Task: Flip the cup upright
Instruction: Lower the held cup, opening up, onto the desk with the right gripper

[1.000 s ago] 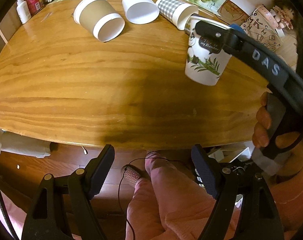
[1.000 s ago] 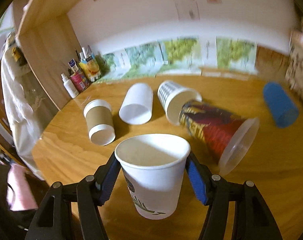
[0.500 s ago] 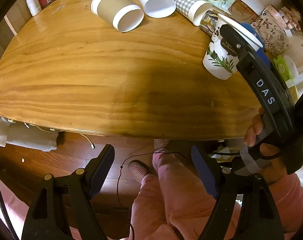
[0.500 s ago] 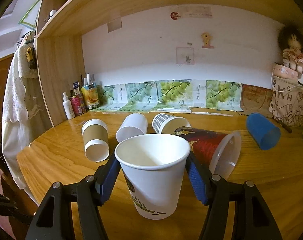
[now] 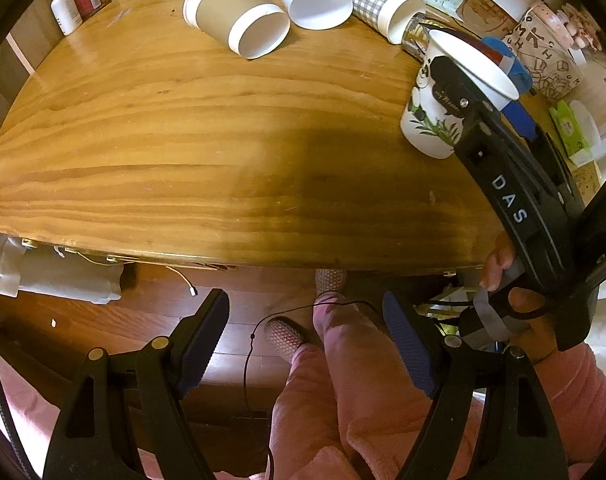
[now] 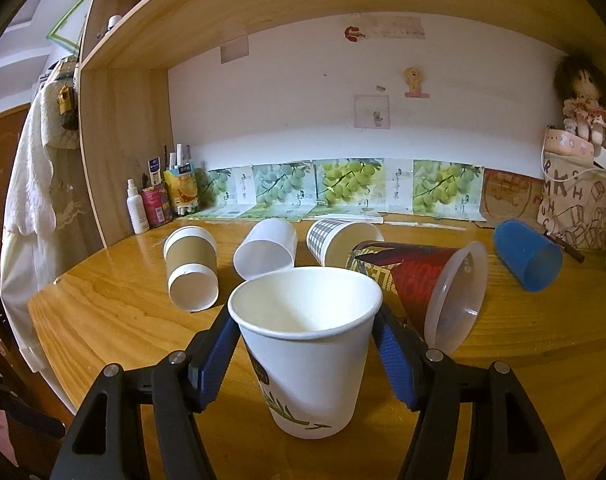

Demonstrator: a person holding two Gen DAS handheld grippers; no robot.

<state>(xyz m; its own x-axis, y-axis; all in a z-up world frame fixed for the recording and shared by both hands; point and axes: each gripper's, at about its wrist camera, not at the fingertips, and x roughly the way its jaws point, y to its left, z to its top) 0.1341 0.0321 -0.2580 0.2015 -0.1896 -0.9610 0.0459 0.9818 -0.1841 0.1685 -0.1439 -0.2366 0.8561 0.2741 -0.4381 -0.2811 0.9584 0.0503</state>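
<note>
A white paper cup with a green leaf print (image 6: pixel 307 356) stands upright, mouth up, with its base at the wooden table (image 6: pixel 115 312). My right gripper (image 6: pixel 307 356) is shut on the cup, one blue pad on each side below the rim. In the left wrist view the same cup (image 5: pixel 435 120) shows at the right with the right gripper's black arm over it. My left gripper (image 5: pixel 305 340) is open and empty, held off the table's near edge above the floor.
Several cups lie on their sides behind: a brown-sleeved one (image 6: pixel 191 268), a white one (image 6: pixel 267 248), a checked one (image 6: pixel 339 236), a red printed clear one (image 6: pixel 427 284) and a blue one (image 6: pixel 527 256). Bottles (image 6: pixel 155 204) stand back left, a printed bag (image 6: pixel 579 208) back right.
The right gripper has levelled and lowered the cup, which now stands upright at the table. The left gripper has drawn back from the table's edge.
</note>
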